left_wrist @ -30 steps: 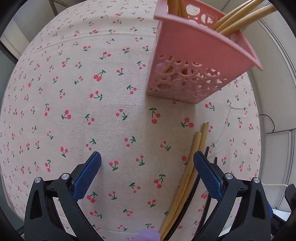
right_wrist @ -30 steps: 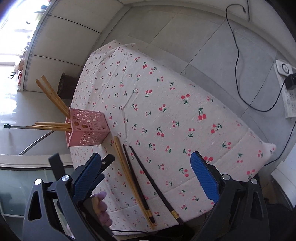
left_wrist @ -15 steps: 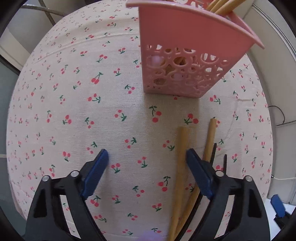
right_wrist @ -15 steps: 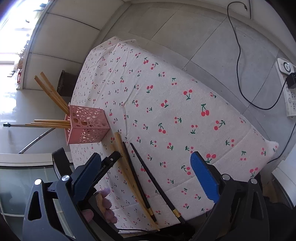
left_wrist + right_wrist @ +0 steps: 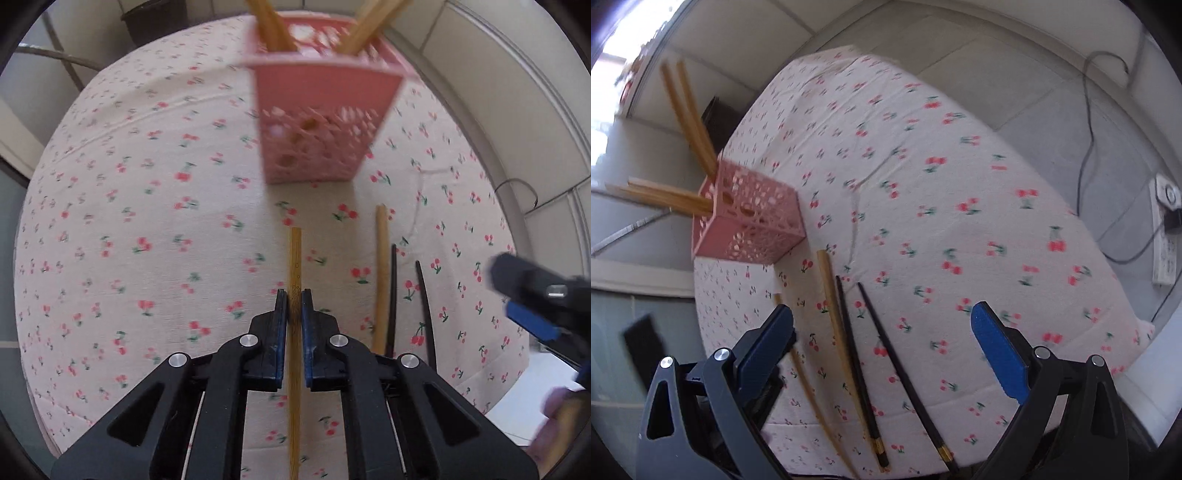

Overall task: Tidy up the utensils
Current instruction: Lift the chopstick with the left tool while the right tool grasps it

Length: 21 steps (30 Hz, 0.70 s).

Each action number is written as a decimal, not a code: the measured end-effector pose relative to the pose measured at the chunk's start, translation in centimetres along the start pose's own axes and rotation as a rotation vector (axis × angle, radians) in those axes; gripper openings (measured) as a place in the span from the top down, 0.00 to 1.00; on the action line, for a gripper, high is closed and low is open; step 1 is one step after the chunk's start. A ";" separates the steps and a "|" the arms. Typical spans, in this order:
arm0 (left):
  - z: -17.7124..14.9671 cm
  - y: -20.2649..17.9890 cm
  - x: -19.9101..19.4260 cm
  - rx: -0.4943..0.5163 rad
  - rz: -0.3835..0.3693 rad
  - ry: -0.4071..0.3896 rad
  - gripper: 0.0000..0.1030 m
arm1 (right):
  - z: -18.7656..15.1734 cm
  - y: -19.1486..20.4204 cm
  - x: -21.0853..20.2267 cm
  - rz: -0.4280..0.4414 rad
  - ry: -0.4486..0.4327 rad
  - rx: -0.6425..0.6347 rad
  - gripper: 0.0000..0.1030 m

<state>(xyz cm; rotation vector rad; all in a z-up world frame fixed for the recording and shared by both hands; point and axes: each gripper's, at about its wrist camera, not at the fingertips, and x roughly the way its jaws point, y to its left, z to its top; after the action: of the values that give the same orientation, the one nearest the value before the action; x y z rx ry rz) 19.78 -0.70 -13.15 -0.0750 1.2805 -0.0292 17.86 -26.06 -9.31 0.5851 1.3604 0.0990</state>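
Observation:
My left gripper [image 5: 294, 299] is shut on a wooden chopstick [image 5: 295, 258] that points at the pink perforated holder [image 5: 317, 122], which holds several wooden chopsticks. A second wooden chopstick [image 5: 382, 273] and two black chopsticks [image 5: 392, 295] lie on the cherry-print cloth to its right. In the right wrist view my right gripper [image 5: 882, 325] is open and empty above the near table edge, over the wooden chopstick [image 5: 833, 310] and the black chopsticks [image 5: 897, 362]. The holder [image 5: 753, 221] stands at the left there.
The table with the cherry cloth [image 5: 960, 206] ends close below the chopsticks' ends. A power strip [image 5: 1165, 236] and cable lie on the tiled floor to the right. The right gripper shows at the right edge of the left wrist view [image 5: 535, 299].
My left gripper has closed on one wooden chopstick and turned it toward the holder, away from its mate. The right gripper has come lower and nearer to the table.

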 end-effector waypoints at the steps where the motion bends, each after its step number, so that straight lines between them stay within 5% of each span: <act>1: 0.1 1.0 -0.7 -0.014 -0.007 -0.016 0.93 | 0.0 1.1 0.8 -0.016 -0.002 -0.041 0.08; 12: 0.5 6.6 -4.6 -0.117 -0.062 -0.067 0.93 | -0.4 8.0 5.8 -0.187 -0.102 -0.322 0.21; 15: 0.6 7.1 -5.3 -0.117 -0.065 -0.077 0.92 | -1.0 8.6 7.2 -0.255 -0.123 -0.398 0.39; 16: 0.6 7.2 -5.5 -0.117 -0.069 -0.082 0.92 | -1.3 8.8 7.3 -0.266 -0.131 -0.422 0.54; 20: 0.7 7.9 -6.1 -0.126 -0.055 -0.102 0.92 | -1.4 9.0 7.1 -0.213 -0.132 -0.416 0.92; 21: 0.7 8.3 -5.9 -0.133 -0.058 -0.089 0.92 | -1.3 8.8 6.9 -0.202 -0.133 -0.406 0.92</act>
<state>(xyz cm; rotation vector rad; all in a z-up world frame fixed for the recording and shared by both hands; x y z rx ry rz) 18.63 7.97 -7.92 -0.2255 1.1900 0.0095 20.51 -15.39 -11.66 0.1103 1.2187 0.1645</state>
